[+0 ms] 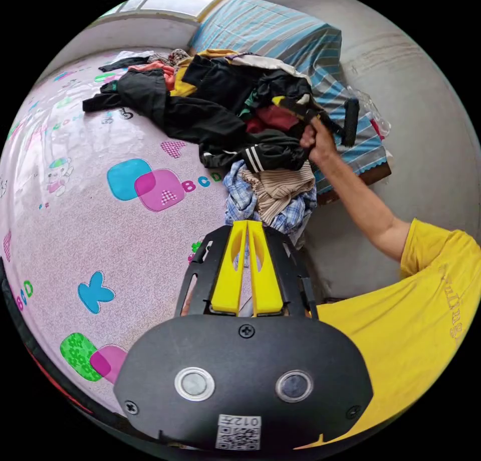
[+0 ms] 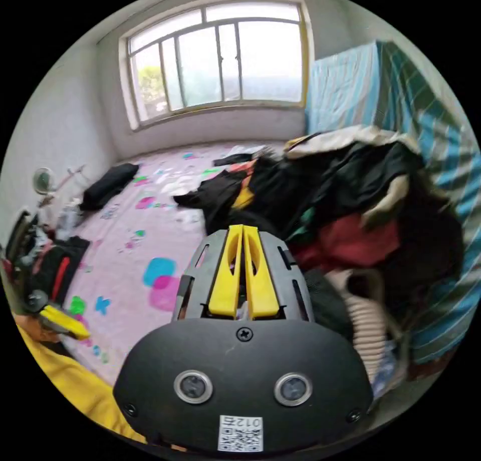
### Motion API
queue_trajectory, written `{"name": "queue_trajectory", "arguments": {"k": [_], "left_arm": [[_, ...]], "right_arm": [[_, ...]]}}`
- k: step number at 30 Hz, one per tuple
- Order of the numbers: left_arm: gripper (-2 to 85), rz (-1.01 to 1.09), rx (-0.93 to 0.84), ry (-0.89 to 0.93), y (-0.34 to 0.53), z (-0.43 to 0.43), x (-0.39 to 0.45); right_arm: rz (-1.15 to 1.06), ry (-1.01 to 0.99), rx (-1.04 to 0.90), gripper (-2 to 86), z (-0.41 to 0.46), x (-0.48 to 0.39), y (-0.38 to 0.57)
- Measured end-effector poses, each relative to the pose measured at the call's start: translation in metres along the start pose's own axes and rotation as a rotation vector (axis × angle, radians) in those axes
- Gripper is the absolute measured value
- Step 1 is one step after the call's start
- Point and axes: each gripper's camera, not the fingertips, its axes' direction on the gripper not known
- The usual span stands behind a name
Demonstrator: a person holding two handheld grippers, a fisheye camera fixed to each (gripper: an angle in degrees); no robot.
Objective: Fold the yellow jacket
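Both pairs of yellow fingers are seen pressed together with nothing between them: the left gripper (image 1: 246, 225) is held above the mat, just short of the clothes pile (image 1: 235, 105), and the right gripper (image 2: 242, 229) is held at the pile's near edge in the right gripper view. In the left gripper view, the right gripper (image 1: 345, 120) is carried by the person's hand (image 1: 316, 141) at the pile's far side, against a dark garment; its fingers cannot be made out there.

A pink patterned mat (image 1: 100, 241) is spread beneath the pile. A blue striped cover (image 1: 300, 40) is seen behind the pile, and a window (image 2: 215, 55) is set in the wall beyond it. The pile is made up mostly of black garments, with a red piece (image 2: 355, 243), a beige ribbed piece (image 1: 278, 188) and a blue checked shirt (image 1: 238, 198) at its near side. Yellow cloth (image 1: 184, 83), which may belong to the yellow jacket, is glimpsed within the pile's far part, largely buried under black fabric. A separate black garment (image 2: 107, 183) is laid on the mat well apart from the pile.
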Motion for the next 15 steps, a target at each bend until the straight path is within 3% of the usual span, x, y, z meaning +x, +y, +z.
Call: {"name": "queue_trajectory", "arguments": {"k": [2,7,12,15], "left_arm": [[0.5,-0.020,-0.023,0.006,-0.012,0.014,-0.014],[0.6,-0.096,-0.033,0.001,-0.040,0.043,-0.062],[0.6,-0.080,-0.080,-0.023,-0.068,0.073,-0.095],[0.6,-0.027,-0.085,-0.045,-0.095,0.087,-0.109]], "right_arm": [[-0.075,0.331,0.098,4.2,-0.014,0.038,-0.047],[-0.131,0.729,0.096,11.0,-0.007,0.115,-0.134],[-0.241,0.776,-0.099,10.5,0.017,0.161,-0.178],[-0.313,0.779,-0.090,2.8,0.012,0.170,-0.189]]}}
